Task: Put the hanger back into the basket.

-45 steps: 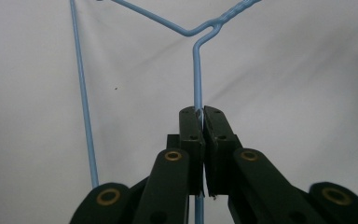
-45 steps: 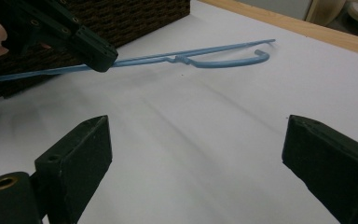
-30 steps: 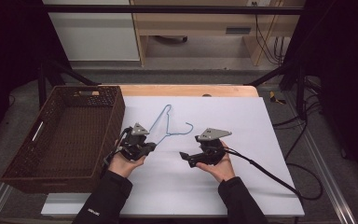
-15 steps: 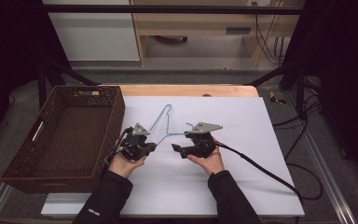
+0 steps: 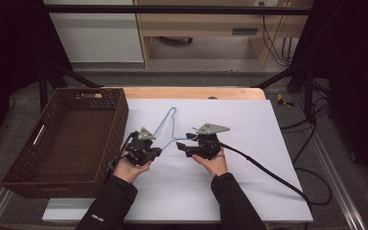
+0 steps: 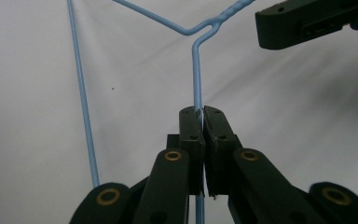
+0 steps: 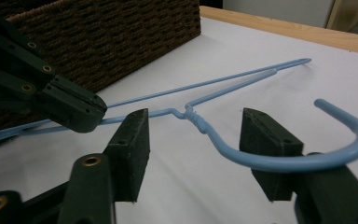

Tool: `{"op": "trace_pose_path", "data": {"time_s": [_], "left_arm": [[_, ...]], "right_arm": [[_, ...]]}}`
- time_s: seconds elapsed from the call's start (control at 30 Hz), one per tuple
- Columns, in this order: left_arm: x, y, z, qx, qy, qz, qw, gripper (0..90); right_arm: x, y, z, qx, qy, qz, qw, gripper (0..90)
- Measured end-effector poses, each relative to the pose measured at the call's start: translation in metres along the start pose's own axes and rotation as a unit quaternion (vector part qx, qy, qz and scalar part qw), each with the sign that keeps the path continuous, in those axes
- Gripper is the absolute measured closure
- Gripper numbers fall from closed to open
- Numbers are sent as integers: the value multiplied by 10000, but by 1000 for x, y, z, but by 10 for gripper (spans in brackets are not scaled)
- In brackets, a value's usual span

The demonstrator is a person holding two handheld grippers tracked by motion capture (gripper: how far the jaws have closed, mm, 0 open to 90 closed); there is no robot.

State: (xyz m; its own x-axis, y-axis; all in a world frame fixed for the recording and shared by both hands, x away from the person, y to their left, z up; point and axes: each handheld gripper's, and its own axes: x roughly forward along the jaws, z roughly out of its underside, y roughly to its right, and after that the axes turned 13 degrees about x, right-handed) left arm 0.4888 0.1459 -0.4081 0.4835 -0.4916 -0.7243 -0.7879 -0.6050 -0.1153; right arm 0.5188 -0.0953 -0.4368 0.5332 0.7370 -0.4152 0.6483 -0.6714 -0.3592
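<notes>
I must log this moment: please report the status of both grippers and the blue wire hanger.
Left gripper shut on blue wire hanger shoulder wire. Right gripper open, jaws either side of hook neck, not closed. Brown wicker basket beside left hand, nothing blocking.

The basket (image 5: 64, 139) is set at nine o'clock on the counter (image 5: 249, 124); the hanger (image 5: 165, 125) is laid beside it, centrally.

A person's two hands work over a white worktop (image 5: 249, 182), each holding a black tool. The left tool (image 5: 154, 152) sits near the worktop's left edge, just beside a brown wicker basket (image 5: 52, 143); the right tool (image 5: 186, 145) points toward it from the middle. A blue wire hanger (image 5: 165, 123) lies between them, reaching toward the far edge. A black cable (image 5: 268, 171) trails toward the right edge.
</notes>
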Motion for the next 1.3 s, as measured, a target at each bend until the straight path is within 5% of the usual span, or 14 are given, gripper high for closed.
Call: {"op": "trace_pose_path", "data": {"time_s": [0.67,1.3], "left_arm": [[4,1,1,2,-34,48,10000,873],[11,4,2,52,-171,99,9998,870]], "right_arm": [[10,1,-1,30,-50,-59,10000,805],[6,0,-2,-8,-25,-250,9997,856]]}}
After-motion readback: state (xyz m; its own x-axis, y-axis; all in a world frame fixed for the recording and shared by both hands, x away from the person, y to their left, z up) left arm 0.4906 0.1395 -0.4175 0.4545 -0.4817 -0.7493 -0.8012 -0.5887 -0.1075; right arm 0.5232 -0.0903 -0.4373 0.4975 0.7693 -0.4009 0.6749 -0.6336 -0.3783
